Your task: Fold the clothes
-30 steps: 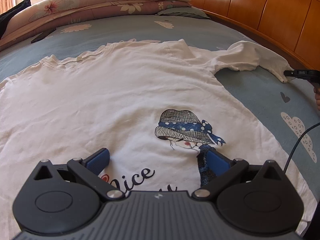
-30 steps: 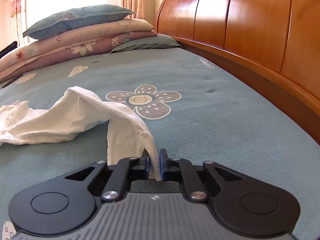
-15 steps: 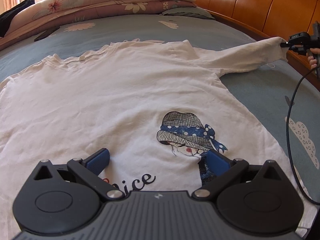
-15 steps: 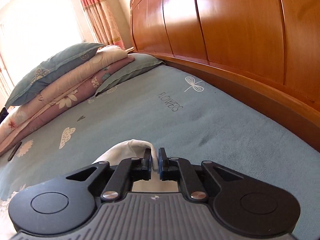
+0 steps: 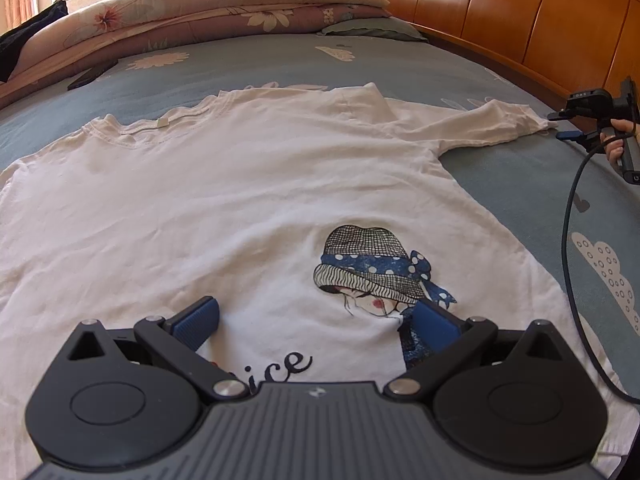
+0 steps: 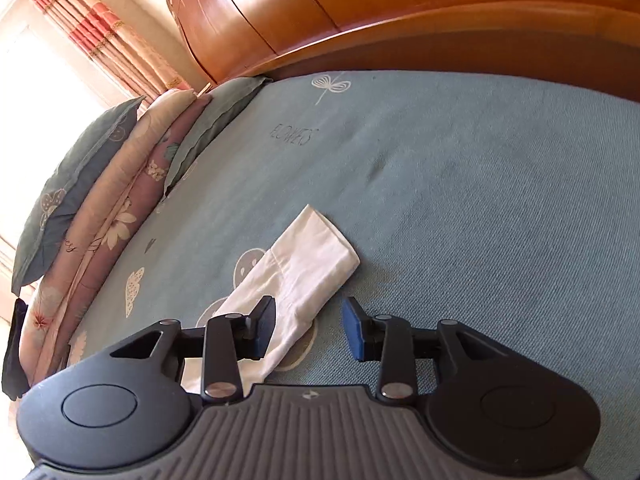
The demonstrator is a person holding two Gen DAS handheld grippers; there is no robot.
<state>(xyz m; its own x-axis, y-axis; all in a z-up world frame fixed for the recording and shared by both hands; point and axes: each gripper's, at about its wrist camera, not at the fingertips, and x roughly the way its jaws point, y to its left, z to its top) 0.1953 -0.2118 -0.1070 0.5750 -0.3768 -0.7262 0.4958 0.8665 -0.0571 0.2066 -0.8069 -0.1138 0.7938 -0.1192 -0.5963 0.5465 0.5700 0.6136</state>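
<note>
Fingers, left: on my left gripper (image 5: 316, 322) I see both blue fingers (image 5: 198, 318) spread wide, resting low over the front of the white T-shirt (image 5: 224, 200), nothing pinched between them.
Fingers, right: my right gripper (image 6: 310, 330) is opening; its fingers (image 6: 354, 334) stand apart, and the sleeve (image 6: 304, 264) lies on the bed partly in the gap, closer to the left pad. I see neither pad pressing it.
T-shirt: it lies spread flat on the bed (image 5: 500, 184), print side up, collar toward the pillows. From the left wrist view the sleeve (image 5: 480, 128) stretches out straight toward the headboard side, its cuff just beside my right gripper (image 5: 570, 124).
Print: a figure in a checked hat with a blue dotted band (image 5: 372, 264) sits just ahead of the left gripper, with black lettering (image 5: 276, 368) partly hidden behind the gripper body.
Right hand: my hand (image 5: 618, 142) shows at the edge of the left wrist view, wrapped round the right gripper's handle; a dark cable (image 5: 570, 240) drops from it across the sheet.
Bed: blue-grey sheet printed with flowers and clouds.
Bedding: folded floral quilts and pillows (image 5: 224, 4) are stacked at the far end.
Headboard: a polished wooden headboard (image 6: 360, 4) runs along the side of the bed.
Curtain: a striped curtain (image 6: 92, 24) hangs by the bright window.
</note>
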